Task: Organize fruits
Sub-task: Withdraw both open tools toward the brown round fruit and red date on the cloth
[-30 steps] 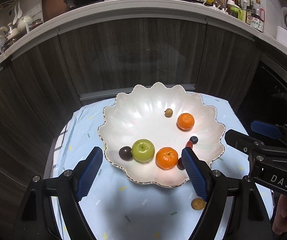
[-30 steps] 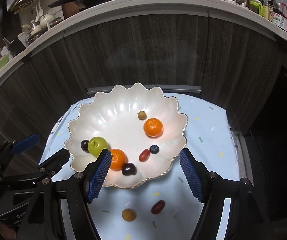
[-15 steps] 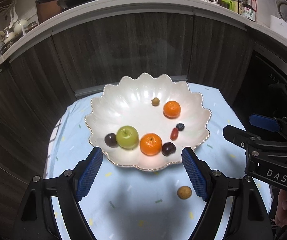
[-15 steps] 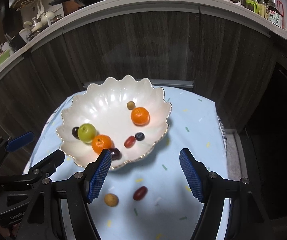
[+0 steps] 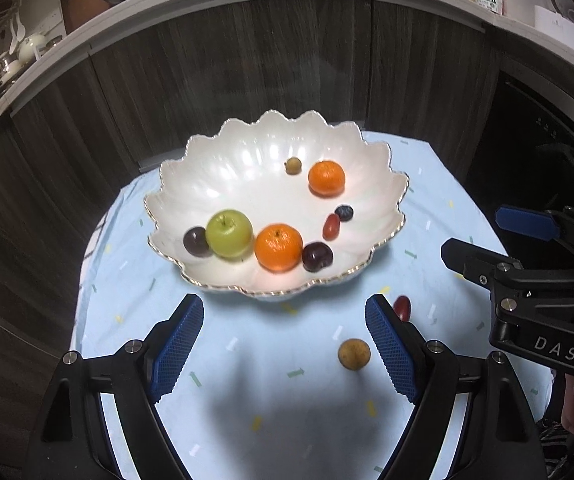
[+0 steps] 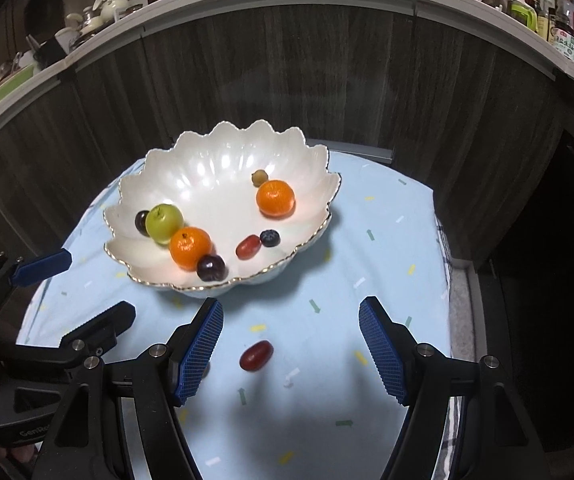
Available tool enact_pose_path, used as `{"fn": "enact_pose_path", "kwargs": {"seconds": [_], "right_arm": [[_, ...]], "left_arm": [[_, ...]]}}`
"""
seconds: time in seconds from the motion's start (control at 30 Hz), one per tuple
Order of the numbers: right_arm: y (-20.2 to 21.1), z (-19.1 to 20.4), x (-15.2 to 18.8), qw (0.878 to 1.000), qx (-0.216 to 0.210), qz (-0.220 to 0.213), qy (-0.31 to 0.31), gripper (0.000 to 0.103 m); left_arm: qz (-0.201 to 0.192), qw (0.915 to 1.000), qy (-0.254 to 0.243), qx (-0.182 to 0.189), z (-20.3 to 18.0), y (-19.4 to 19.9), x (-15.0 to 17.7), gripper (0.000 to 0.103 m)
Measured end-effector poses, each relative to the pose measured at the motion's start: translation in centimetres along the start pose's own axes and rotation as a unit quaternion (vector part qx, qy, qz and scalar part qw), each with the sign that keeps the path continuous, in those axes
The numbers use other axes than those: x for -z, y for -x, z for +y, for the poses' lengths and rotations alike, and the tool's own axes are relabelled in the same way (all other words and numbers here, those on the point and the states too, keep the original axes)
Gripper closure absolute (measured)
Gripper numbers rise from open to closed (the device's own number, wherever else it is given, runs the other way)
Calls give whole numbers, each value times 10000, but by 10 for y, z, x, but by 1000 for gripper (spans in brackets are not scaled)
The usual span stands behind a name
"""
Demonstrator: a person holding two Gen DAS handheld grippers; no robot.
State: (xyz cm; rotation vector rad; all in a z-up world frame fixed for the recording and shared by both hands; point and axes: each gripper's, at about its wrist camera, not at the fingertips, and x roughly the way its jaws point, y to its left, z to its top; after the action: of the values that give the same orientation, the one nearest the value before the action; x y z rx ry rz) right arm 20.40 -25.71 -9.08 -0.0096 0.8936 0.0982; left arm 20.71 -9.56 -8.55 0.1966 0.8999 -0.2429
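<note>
A white scalloped bowl [image 5: 215, 184] [image 6: 207, 176] sits on a light blue cloth. It holds a green apple [image 5: 229, 233], two oranges [image 5: 278, 247] [image 5: 326, 178], dark plums [image 5: 317, 256], a red grape [image 5: 331, 226], a blueberry [image 5: 344, 212] and a small brown fruit [image 5: 293, 165]. On the cloth in front of the bowl lie a brown round fruit [image 5: 353, 354] and a red grape [image 6: 256, 355] [image 5: 402, 307]. My left gripper [image 5: 285, 344] is open and empty, near side of the bowl. My right gripper [image 6: 291, 350] is open, the loose grape between its fingers.
The light blue cloth [image 5: 247, 380] covers a small table in front of dark wood cabinets [image 5: 247, 72]. A counter above carries pans and bottles. The right gripper's body [image 5: 527, 300] shows at the right of the left wrist view.
Both grippers have pulled back from the bowl toward the near side of the table. The two loose fruits on the cloth now show further up in view.
</note>
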Motion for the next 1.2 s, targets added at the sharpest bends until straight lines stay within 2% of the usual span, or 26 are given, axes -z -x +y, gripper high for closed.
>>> {"fn": "enact_pose_path", "kwargs": {"seconds": [0.43,1.0,1.2], "right_arm": [[-19,-2,16,9995,-104,169,248,32],[-45,2,34,9959,-357,587,596,32],[-57,3,39,9935,-461,743,725,32]], "left_arm": [[232,9995,-188,32,-13,-18,22,20],[554,9971,-391,334,-31,-42,47,21],[556,9969,-339,441,-33,-50,52,25]]}}
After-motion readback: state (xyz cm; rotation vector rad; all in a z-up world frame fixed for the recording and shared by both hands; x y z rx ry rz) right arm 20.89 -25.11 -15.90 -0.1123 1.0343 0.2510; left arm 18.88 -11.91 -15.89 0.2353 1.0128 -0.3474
